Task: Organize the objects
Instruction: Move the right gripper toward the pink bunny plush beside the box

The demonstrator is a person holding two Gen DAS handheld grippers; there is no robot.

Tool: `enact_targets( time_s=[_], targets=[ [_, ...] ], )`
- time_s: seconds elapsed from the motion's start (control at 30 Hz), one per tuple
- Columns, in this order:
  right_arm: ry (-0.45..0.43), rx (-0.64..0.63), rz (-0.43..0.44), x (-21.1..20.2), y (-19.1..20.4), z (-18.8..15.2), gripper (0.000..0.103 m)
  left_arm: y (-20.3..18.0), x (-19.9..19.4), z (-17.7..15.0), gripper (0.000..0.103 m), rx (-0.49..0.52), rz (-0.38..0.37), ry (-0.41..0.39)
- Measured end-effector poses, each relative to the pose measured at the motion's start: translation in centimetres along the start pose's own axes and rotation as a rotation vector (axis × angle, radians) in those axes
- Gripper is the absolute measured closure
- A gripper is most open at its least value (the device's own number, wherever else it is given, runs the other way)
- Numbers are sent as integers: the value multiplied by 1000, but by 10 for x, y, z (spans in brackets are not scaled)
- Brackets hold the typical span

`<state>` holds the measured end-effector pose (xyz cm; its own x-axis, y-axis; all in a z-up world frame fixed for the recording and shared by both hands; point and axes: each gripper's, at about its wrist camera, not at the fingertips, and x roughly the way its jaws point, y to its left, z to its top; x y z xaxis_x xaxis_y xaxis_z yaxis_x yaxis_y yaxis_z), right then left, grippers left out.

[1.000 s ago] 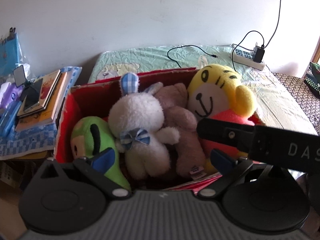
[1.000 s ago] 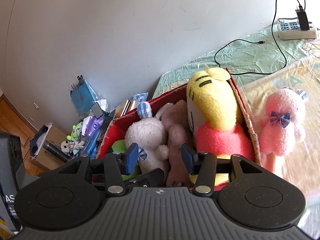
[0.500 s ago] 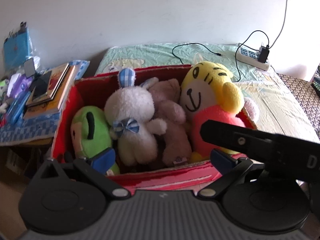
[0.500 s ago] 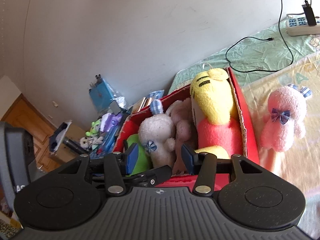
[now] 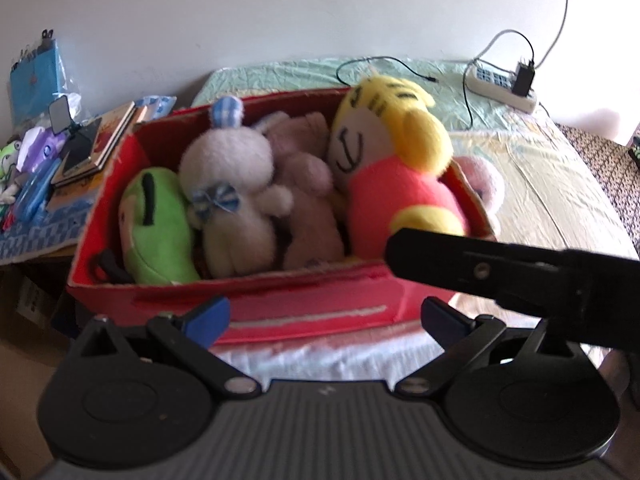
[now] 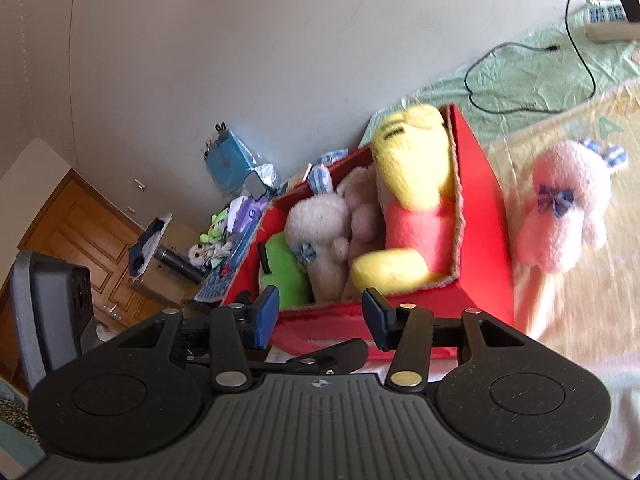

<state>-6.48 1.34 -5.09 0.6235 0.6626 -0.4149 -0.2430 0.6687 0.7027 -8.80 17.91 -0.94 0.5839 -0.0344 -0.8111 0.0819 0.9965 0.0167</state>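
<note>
Nearest the left wrist camera, the left gripper (image 5: 326, 318) holds its two blue-padded fingers (image 5: 208, 316) wide apart with nothing between them, poised just short of the front wall of the red cardboard box (image 5: 304, 300). The right gripper (image 6: 318, 316) likewise has its fingers spread and empty, facing the box's near corner; in the left wrist view its black body crosses the lower right of the frame. The box rests on a bed covered with a pale green and yellow printed sheet (image 5: 532, 168). Inside the box, side by side from left to right, lie a lime-green plush toy (image 5: 160, 224), a white plush rabbit with a blue checked bow and ear (image 5: 236, 196), a dusty-pink plush animal (image 5: 308, 208), and a large yellow plush tiger in a red shirt (image 5: 396, 168), which leans against the box's right wall. Outside that wall, on the sheet just beside the box, sits a pink plush rabbit with a dark blue bow (image 6: 560, 216). Farther left stands a low surface stacked with books and small toys (image 5: 80, 152). At the far end of the bed, near the white wall, a white power strip (image 5: 500, 84) lies with a black charger and a black cable (image 5: 400, 64) trailing across the sheet.
</note>
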Motion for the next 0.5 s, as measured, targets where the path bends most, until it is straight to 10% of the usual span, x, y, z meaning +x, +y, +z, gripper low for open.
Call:
enact_targets(
  time_s=[0.5],
  targets=[
    [44, 87, -19, -23, -39, -8, 53, -49, 23, -13, 2, 52, -28, 83]
  ],
)
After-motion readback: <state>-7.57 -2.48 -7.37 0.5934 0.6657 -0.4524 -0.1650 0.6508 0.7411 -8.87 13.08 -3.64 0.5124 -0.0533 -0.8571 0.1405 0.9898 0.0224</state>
